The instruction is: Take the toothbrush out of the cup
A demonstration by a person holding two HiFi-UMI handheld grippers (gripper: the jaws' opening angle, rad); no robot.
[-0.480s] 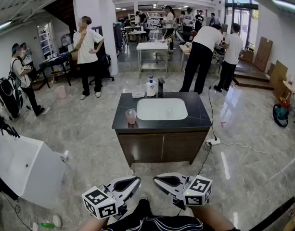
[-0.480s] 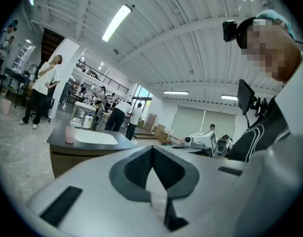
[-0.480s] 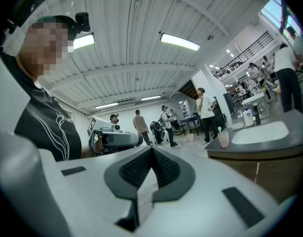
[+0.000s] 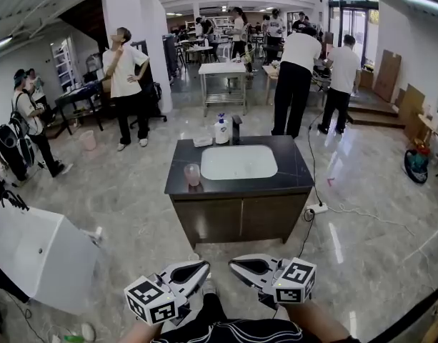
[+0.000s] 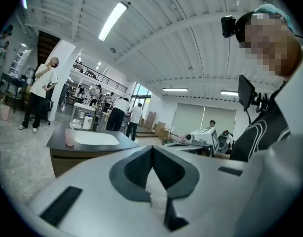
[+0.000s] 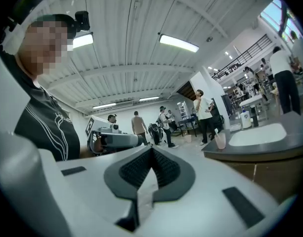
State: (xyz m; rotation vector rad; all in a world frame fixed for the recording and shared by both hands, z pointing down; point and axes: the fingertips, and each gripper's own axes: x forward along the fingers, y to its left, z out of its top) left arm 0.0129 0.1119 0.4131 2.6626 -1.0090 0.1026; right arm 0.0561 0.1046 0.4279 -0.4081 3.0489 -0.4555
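Left hand-held gripper [image 4: 203,266] and right hand-held gripper [image 4: 234,264] held low, jaws closed and empty, pink cup [image 4: 193,174] set on dark surface [image 4: 297,177] beside white sink [image 4: 239,162], well apart from both.

Pink cup [image 4: 193,174]; black countertop [image 4: 293,168]

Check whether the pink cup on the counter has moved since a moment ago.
No. The cup sits in the same place, just left of the basin, near the front left corner of the counter.
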